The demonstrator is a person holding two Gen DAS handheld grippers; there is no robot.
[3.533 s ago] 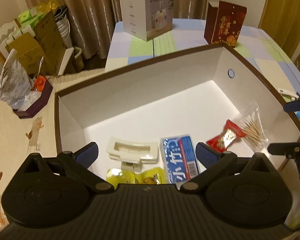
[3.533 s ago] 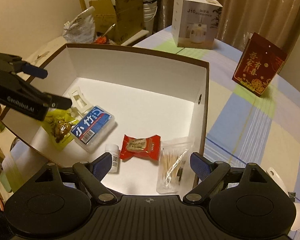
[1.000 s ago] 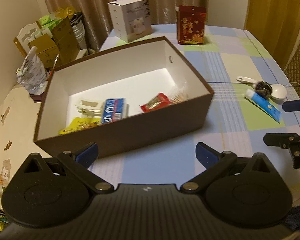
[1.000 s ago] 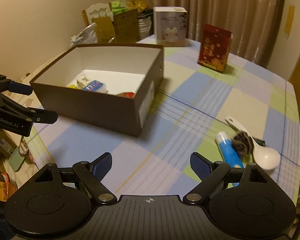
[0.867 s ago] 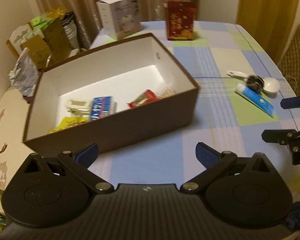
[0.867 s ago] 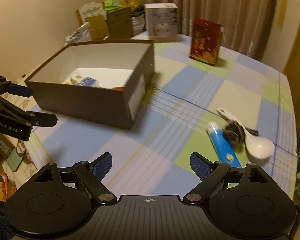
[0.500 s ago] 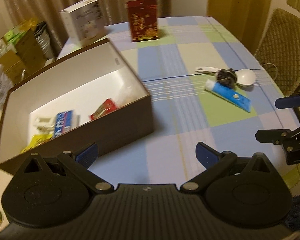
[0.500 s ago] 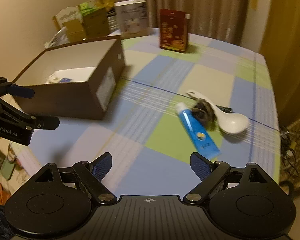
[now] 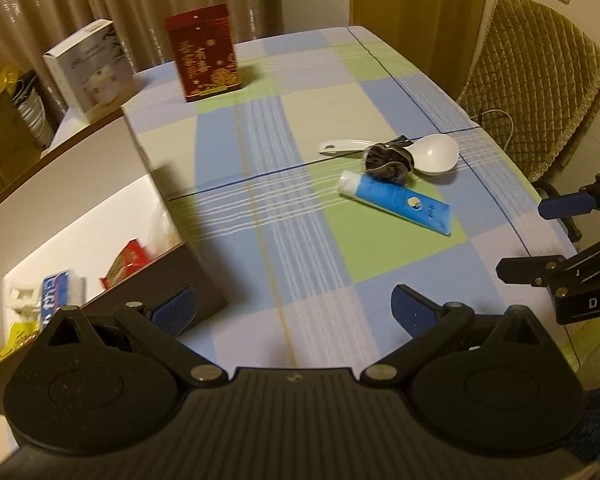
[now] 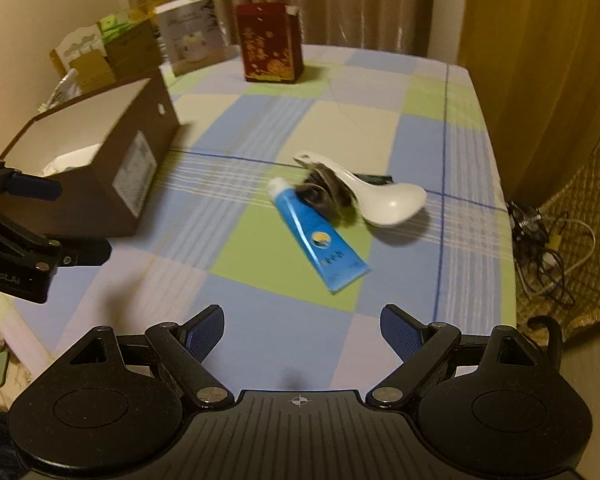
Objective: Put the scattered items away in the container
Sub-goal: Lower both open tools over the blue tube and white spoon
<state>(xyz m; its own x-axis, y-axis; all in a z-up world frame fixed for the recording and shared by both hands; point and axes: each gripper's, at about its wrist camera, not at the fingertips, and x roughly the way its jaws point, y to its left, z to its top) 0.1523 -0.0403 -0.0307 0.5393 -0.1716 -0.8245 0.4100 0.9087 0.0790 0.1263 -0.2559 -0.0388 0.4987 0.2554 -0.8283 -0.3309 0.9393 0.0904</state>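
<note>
Both my left tongs [image 9: 294, 308] and right tongs [image 10: 302, 330] spread, empty; blue tube [image 10: 320, 238] lies flat right of the brown box [image 10: 100, 176], touching dark scrunchie [image 10: 326, 192] and white spoon [image 10: 380, 196]; likely light, soft, slick: pinch across mid-body.

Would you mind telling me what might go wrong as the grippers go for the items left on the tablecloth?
The dark scrunchie rests against both the blue tube and the white spoon, so a grasp on one could drag the others. The spoon looks smooth and curved; it might slip from the open right gripper.
</note>
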